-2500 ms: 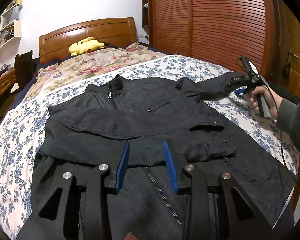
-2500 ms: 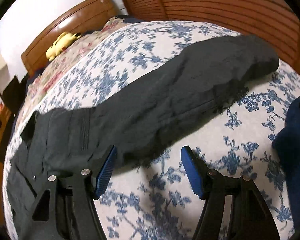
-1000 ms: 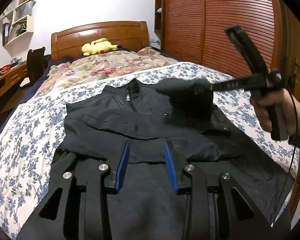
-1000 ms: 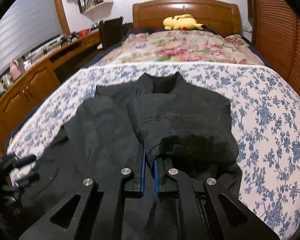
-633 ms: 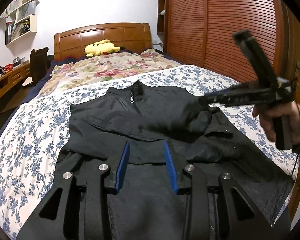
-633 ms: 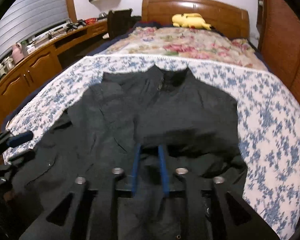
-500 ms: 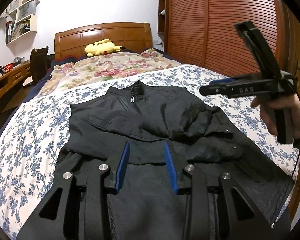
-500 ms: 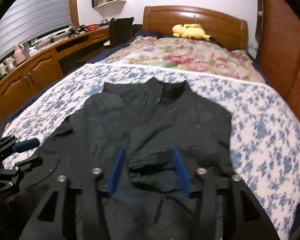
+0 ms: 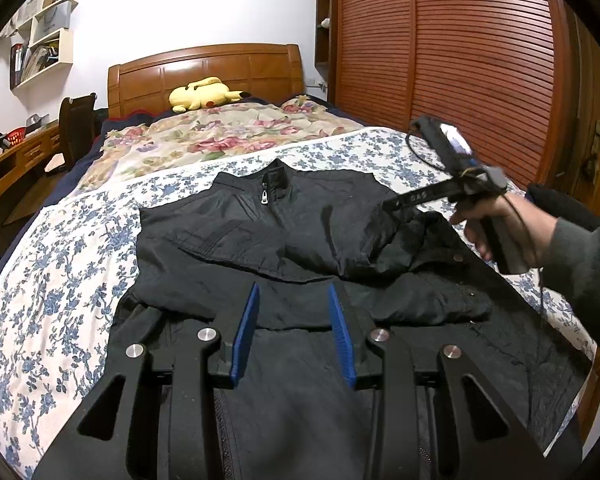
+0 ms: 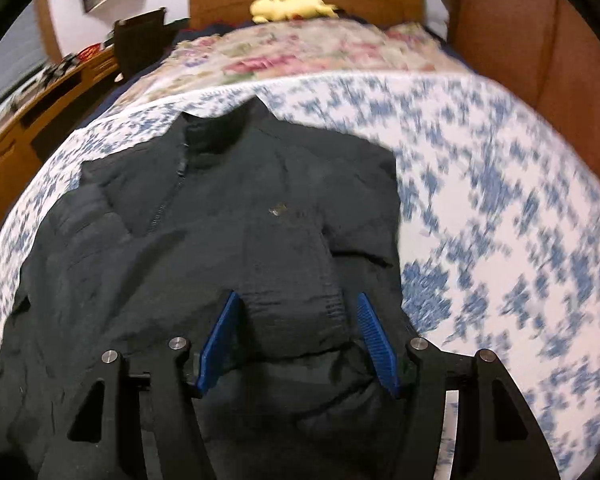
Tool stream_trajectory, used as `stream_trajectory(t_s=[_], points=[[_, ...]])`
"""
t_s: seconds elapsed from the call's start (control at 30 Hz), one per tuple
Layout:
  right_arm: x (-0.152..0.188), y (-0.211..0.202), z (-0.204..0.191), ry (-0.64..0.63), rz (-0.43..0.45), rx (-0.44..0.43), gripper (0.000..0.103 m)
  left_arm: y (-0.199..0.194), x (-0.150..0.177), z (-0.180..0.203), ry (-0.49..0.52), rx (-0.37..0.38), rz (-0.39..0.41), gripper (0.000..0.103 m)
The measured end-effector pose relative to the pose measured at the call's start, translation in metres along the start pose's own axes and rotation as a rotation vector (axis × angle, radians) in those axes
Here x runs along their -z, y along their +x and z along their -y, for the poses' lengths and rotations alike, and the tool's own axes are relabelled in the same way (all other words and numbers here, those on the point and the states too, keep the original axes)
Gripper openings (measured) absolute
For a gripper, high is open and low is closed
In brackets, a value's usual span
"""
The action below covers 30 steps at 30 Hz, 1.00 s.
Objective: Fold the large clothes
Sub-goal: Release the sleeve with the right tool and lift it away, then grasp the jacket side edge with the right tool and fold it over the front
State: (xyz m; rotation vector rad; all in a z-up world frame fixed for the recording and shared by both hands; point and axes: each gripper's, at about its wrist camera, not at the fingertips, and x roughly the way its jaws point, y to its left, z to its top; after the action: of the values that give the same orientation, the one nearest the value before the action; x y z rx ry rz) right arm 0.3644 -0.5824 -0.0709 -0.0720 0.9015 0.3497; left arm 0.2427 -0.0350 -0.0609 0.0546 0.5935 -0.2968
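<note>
**Right sleeve dropped across the chest**

Lower centre of the left view, the left gripper [image 9: 294,330] hovers half-parted, empty, over the black jacket [image 9: 300,240] spread on the bed [image 9: 60,280]. At right, the right gripper [image 10: 298,340] has released the sleeve cuff [image 10: 296,312], jaws opening; both sleeves now look folded in.

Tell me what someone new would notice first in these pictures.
A black jacket lies spread on the blue-flowered bedspread, both sleeves folded across its chest. The right gripper hangs over the folded sleeve cuff, its jaws opening, with the cuff lying between them. A yellow plush toy rests against the wooden headboard.
</note>
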Motion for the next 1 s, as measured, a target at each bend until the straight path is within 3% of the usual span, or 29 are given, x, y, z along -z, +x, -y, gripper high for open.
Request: stream_trajectory(t_s=[0.17,0.2,0.23,0.3,0.47,0.67,0.8,1.0], points=[[0.002,0.020,-0.005,-0.002,-0.041,-0.025,0.060,-0.002,0.000,-0.001,0.004,-0.003,0.000,0.037],[0.003,0.020,-0.008,-0.016,-0.042,-0.031,0.048,-0.004,0.001,-0.002,0.005,-0.006,0.000,0.037],[0.004,0.019,-0.014,-0.042,-0.042,-0.030,0.026,-0.004,0.001,-0.003,0.005,-0.009,0.000,0.037],[0.005,0.013,-0.030,-0.100,-0.025,-0.002,0.008,-0.007,0.002,-0.006,0.004,-0.016,-0.002,0.037],[-0.004,-0.032,-0.064,-0.163,0.107,-0.073,0.006,-0.020,0.004,-0.019,-0.001,-0.042,0.012,0.037],[-0.004,-0.083,-0.122,-0.262,0.199,-0.146,0.005,-0.041,0.009,-0.042,-0.025,-0.074,0.036,0.037],[0.008,-0.104,-0.163,-0.323,0.228,-0.193,0.005,-0.054,0.013,-0.058,-0.053,-0.091,0.049,0.037],[0.047,-0.123,-0.194,-0.415,0.259,-0.306,0.004,-0.066,0.016,-0.075,-0.078,-0.114,0.062,0.037]])
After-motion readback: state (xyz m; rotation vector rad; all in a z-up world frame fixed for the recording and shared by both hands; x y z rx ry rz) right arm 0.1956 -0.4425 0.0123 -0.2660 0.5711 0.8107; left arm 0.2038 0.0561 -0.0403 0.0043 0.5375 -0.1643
